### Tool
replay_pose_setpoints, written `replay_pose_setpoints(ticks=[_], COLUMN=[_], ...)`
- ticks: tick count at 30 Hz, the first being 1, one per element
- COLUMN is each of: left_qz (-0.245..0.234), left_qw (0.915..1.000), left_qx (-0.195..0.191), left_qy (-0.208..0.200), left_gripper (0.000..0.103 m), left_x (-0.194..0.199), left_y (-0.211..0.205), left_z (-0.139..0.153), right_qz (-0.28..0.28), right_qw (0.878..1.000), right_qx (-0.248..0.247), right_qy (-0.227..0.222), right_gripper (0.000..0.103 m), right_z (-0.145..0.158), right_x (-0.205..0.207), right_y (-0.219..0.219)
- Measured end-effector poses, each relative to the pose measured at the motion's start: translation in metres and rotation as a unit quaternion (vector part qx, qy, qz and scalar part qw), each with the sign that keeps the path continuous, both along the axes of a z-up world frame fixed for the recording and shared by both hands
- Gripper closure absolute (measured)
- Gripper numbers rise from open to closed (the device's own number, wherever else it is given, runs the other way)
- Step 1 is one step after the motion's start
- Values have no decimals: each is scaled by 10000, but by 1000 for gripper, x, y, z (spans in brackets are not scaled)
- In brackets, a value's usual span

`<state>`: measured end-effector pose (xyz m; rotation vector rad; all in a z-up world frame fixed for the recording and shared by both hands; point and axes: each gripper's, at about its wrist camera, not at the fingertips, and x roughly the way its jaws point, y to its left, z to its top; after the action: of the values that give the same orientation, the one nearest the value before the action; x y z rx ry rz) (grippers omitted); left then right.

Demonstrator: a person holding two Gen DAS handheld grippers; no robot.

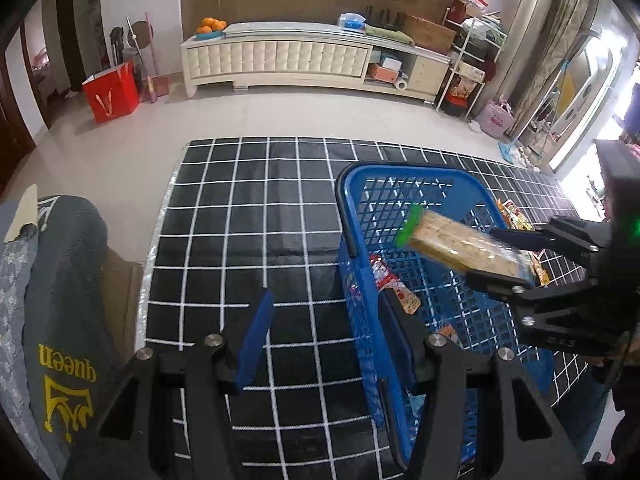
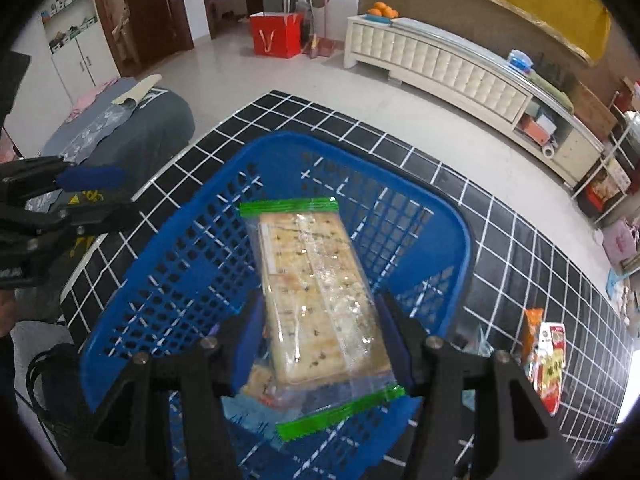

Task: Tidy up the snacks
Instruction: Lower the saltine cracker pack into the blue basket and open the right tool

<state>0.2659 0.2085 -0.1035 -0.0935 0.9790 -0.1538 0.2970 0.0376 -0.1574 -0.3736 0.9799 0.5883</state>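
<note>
A blue plastic basket (image 1: 404,174) (image 2: 460,236) stands on the black grid mat. My right gripper (image 2: 316,320) is shut on a clear pack of crackers with green sealed ends (image 2: 316,280) and holds it over the basket; it also shows in the left wrist view (image 1: 464,246). My left gripper (image 1: 336,336) is open and empty, its fingers either side of the basket's near left wall. A red snack packet (image 1: 394,288) lies inside the basket. More snack packets (image 2: 548,356) lie on the mat to the right of the basket.
The black mat with white grid lines (image 1: 256,216) covers the table. A grey cushioned seat (image 1: 60,300) is at the left. A cream TV cabinet (image 1: 304,60) and a red bag (image 1: 112,92) stand across the floor.
</note>
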Motion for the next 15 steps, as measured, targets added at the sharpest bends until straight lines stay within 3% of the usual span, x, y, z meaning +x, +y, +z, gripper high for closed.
replay_pose_setpoints(ticks=[5, 8, 15], left_qz=[-41, -62, -43], left_qw=[10000, 10000, 9999], left_qx=[-36, 21, 52], left_qy=[11, 44, 88], left_gripper=[51, 51, 51], left_x=[8, 8, 1], left_y=[-7, -10, -9], left_z=[-7, -10, -10], right_qz=[23, 4, -6], right_qw=[9997, 9997, 9998], right_qx=[-171, -195, -163], right_qy=[180, 137, -138], right_gripper=[38, 17, 14], right_z=[-11, -13, 4], right_x=[9, 11, 0], right_y=[6, 2, -7])
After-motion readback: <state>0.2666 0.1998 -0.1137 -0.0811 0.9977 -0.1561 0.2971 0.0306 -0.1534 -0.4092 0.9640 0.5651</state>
